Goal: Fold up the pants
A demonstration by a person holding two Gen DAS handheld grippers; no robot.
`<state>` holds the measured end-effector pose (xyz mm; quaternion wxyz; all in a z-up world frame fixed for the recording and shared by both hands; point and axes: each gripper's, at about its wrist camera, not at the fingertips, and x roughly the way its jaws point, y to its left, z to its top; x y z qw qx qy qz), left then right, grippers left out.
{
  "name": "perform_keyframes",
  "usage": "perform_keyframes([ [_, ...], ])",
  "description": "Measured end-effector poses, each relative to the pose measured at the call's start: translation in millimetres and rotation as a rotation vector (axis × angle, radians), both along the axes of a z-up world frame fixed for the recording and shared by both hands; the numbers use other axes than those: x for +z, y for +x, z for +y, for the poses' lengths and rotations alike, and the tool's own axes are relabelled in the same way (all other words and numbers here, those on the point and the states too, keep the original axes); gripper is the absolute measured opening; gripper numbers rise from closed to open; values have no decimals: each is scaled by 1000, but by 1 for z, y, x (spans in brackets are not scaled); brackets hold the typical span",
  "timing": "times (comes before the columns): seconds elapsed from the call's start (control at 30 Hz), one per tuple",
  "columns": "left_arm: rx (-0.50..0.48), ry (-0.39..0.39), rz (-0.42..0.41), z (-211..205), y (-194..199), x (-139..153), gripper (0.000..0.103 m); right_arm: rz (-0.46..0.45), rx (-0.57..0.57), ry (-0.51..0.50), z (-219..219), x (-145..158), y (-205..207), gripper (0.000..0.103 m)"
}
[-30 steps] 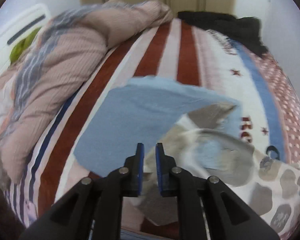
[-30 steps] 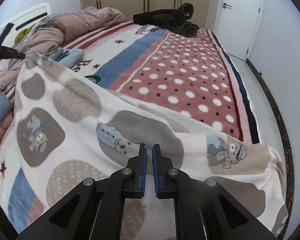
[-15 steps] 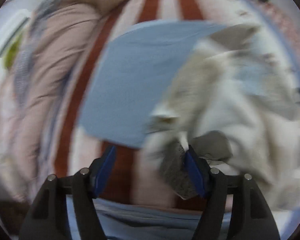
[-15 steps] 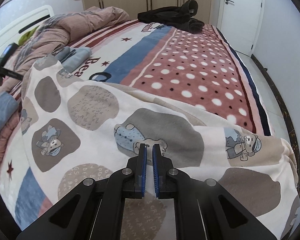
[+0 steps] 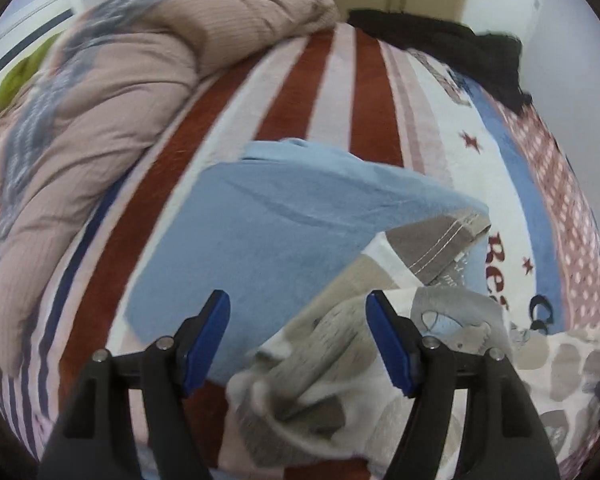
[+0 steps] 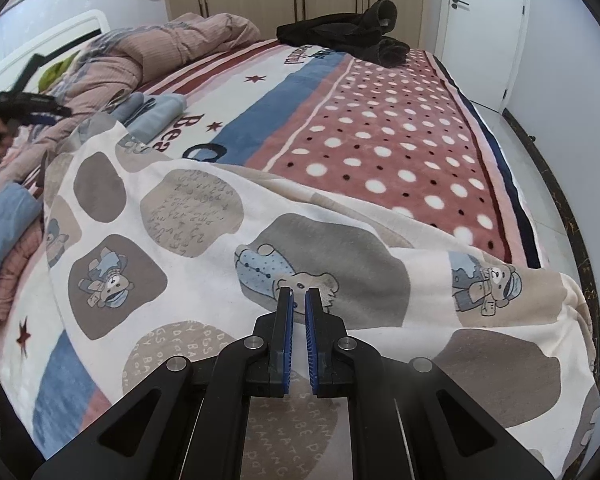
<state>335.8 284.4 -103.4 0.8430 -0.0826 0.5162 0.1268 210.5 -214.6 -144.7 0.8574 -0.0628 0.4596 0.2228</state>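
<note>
Bedroom, patterned bed blanket (image 6: 384, 136). Cream bear-print pants (image 6: 228, 240) spread across near end, grey patches lettered illegibly, crumpled cuff between left gripper (image 5: 298, 334) blades just parted, untouched. Right gripper (image 6: 296, 312) pinched shut above cloth. "Bea" on blanket.

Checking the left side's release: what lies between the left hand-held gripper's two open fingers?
In the left wrist view, a bunched end of the patterned pants lies between the left hand-held gripper fingers, unpressed by either.
</note>
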Motion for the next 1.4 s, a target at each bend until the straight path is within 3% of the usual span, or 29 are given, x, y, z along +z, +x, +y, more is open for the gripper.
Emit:
perform_keyframes([
  [0.13,-56,-100,74,-7,20,-38,67,-2,10,6,2,2,-4,2],
  [0.23,-57,-102,76,-12,19,-53,64,6,14,12,3,1,-5,2],
  [0.33,-89,-154,70,-19,10,-51,13,9,22,-1,7,-1,-8,2],
  [0.47,-112,-36,85,-25,-1,-39,7,11,27,12,11,-2,-10,2],
  [0.57,-35,0,72,-5,-9,-29,6,14,32,25,13,-3,-11,2],
  [0.67,34,139,80,12,-15,-24,1,16,39,24,15,-3,-14,2],
  [0.77,166,202,99,49,-28,-23,1,10,41,24,14,-1,-16,2],
  [0.83,184,153,110,66,-35,-25,2,12,40,31,13,0,-17,2],
  [0.9,138,104,79,66,-40,-21,2,11,41,35,12,1,-18,2],
  [0.93,105,88,58,59,-41,-17,12,10,41,36,12,1,-18,2],
  [0.97,87,80,46,54,-38,-14,31,12,40,38,12,0,-17,2],
  [1.03,33,51,11,36,-32,-7,48,17,38,44,12,0,-18,2],
  [1.2,-136,-44,-10,-19,-7,0,51,35,42,57,17,-5,-19,2],
  [1.4,-182,39,36,-55,21,-18,55,35,45,53,18,-5,-19,2],
])
